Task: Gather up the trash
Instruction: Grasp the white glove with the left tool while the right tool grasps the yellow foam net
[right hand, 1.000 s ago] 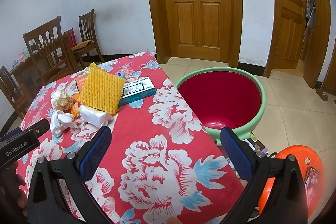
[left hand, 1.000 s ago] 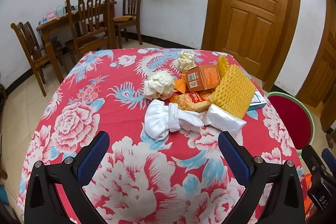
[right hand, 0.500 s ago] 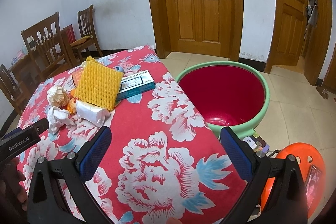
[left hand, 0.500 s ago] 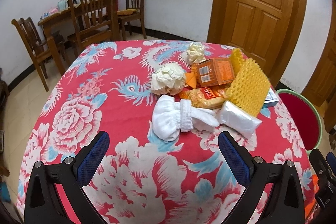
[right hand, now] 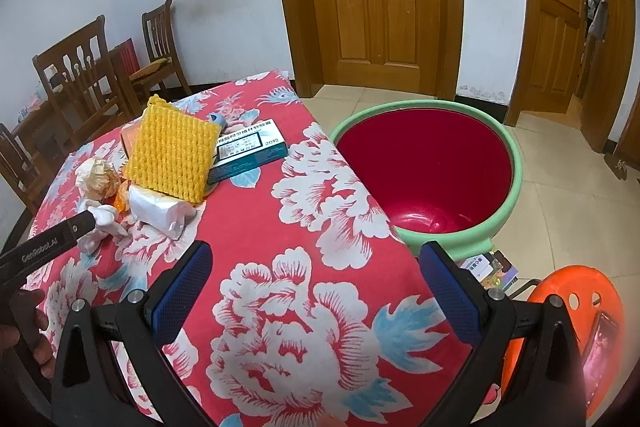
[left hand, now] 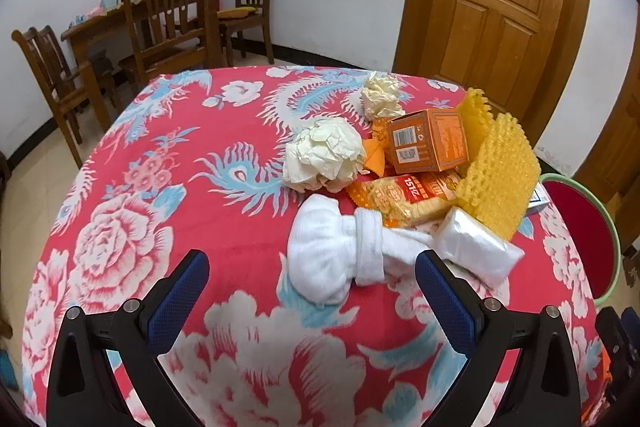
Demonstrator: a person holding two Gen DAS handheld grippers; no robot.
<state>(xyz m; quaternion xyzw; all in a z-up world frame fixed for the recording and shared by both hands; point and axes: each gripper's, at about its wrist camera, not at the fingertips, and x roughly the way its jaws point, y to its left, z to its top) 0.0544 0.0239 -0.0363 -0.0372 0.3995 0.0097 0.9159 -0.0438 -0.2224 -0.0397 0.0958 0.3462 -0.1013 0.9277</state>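
**Operator:** On the floral tablecloth, the trash is heaped together: white rolled cloth, crumpled paper balls, orange carton, yellow foam netting. The left gripper is spread wide and empty just before the cloth.

**Technician:** The right gripper is likewise spread and empty. Risk noted: neighbouring wrappers are likely dragged along, or dropped short of the red basin beside the table edge.

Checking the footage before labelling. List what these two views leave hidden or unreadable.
- Teal box: right wrist view, near end covered by yellow foam net; print too small.
- Snack packet: left wrist view, partly under orange box and net.
- Basin: right wrist view, near floor hidden by its wall.
- Items under the basin: too small.
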